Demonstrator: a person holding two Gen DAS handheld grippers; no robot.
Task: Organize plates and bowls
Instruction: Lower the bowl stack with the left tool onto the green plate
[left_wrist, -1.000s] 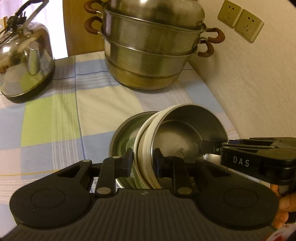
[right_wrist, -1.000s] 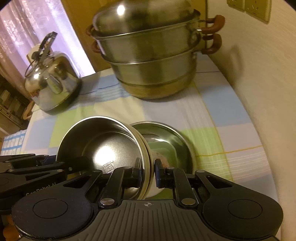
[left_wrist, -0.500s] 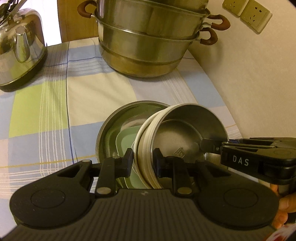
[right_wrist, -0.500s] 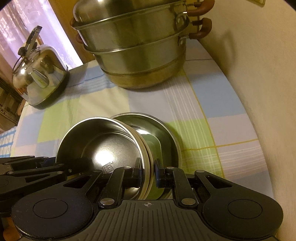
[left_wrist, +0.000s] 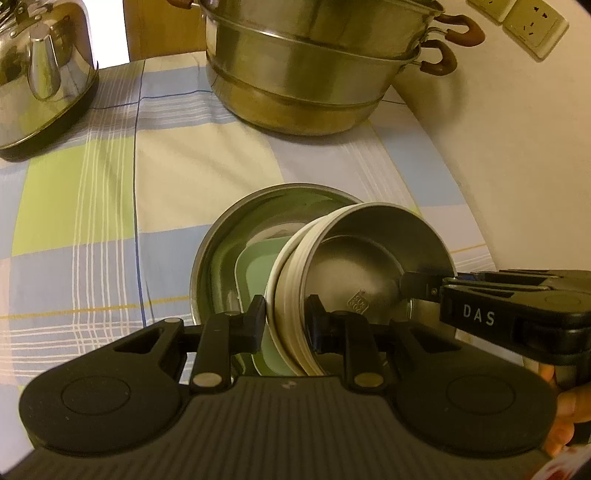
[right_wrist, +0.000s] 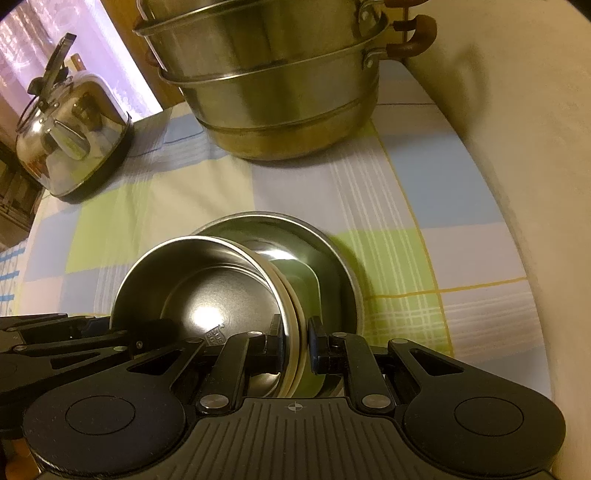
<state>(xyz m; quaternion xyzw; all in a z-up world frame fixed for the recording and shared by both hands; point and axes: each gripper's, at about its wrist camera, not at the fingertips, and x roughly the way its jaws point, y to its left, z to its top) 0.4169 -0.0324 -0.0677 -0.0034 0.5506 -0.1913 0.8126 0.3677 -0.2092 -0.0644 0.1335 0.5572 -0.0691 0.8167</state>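
I have both claws on the same small steel bowl, the one with the cream band around its outside: my left claw is clamped across the rim nearest its own camera, one pad on the cream wall and one inside, and my right claw pinches the rim at the opposite side in the same way. The bowl hangs tilted, partly on edge, just above the wider steel plate that sits on the checked cloth of the desk, with a pale green square dish lying inside that plate. I judge the bowl light and rigid, so it will not flex or crack, but polished steel is slick under rubber pads and a thin rim gives little to bite on; the cream band looks like the better surface for friction. Two opposed rim grips keep it from swinging, and I would keep them level with each other while lowering. The green dish may be plastic or ceramic, I cannot tell, so I would set the bowl down gently instead of dropping it. The tiered steamer pot and the kettle stand well apart at the far end.
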